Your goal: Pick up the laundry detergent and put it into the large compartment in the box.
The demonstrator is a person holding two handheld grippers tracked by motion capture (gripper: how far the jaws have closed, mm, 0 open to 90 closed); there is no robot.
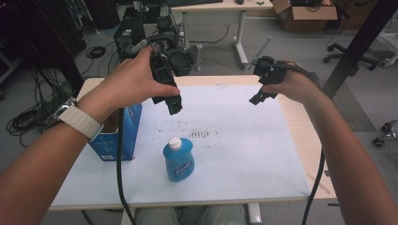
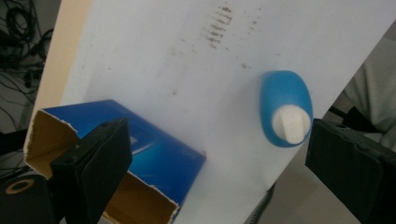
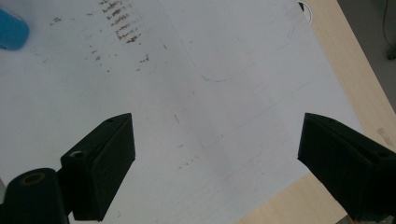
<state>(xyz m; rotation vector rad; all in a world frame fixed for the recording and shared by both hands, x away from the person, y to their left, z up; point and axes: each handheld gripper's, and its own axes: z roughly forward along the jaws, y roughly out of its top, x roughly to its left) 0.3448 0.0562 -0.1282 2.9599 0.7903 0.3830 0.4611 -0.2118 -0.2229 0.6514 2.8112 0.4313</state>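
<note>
Blue liquid fills the small bottle that stands upright on the white sheet covering the table, toward the near edge and a little left of the middle. Its cap is white. Just to the left of it, apart from it, a blue cardboard box stands with its torn top open, brown card showing inside.

Both grippers are held in the air above the far half of the table, well apart from each other. The left gripper is in the person's left hand, a pale watch strap on that wrist, and its black cable hangs down past the box toward the near edge. In the left gripper view its two black jaws stand wide apart with nothing between them; below them lie the open box on one side and the bottle, seen from above with its cap nearest, on the other.

The right gripper is in the right hand, over the right part of the sheet. In the right gripper view its jaws are also spread wide and empty, above bare sheet marked with dark smudges; a corner of the bottle shows at the upper left, and the wooden tabletop runs along the right
</note>
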